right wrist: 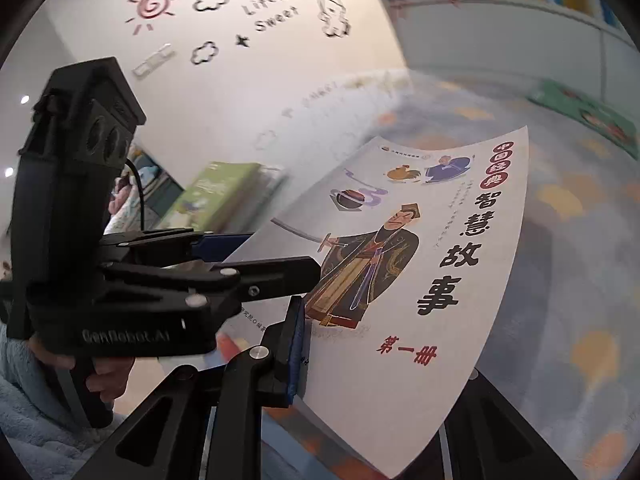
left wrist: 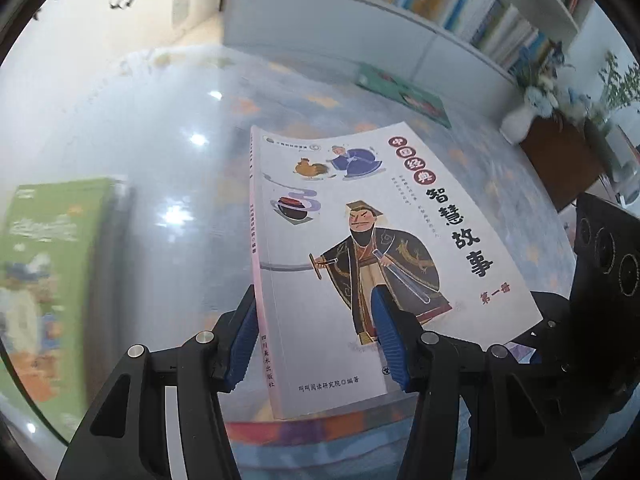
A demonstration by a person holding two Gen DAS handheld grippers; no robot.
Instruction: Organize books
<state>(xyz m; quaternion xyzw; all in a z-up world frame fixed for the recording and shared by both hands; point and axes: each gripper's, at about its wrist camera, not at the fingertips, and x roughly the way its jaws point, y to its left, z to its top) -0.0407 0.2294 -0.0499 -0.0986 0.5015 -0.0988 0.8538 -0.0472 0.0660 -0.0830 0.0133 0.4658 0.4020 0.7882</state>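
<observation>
A white paperback book (left wrist: pixel 404 220) with a cartoon swordsman and black Chinese title is held tilted above the table by both grippers. My left gripper (left wrist: pixel 314 296) is shut on its lower spine corner, one blue pad behind the spine and the other on the front cover. The right wrist view shows that left gripper (right wrist: pixel 276 252) clamped on the book (right wrist: pixel 492 320) from the left. My right gripper (right wrist: pixel 380 332) is shut on the book's near edge. One of its fingers (right wrist: pixel 296 344) presses the cover, and the other is hidden beneath the pages.
A green book (left wrist: pixel 52 240) stands at the left of the glass-topped, patterned table (left wrist: pixel 168 152). A teal book (left wrist: pixel 404 92) lies flat below a white bookshelf (left wrist: pixel 460 12) full of books. A vase of flowers (left wrist: pixel 520 120) and a brown box (left wrist: pixel 560 164) sit at the right. A hand (right wrist: pixel 108 368) holds the left gripper.
</observation>
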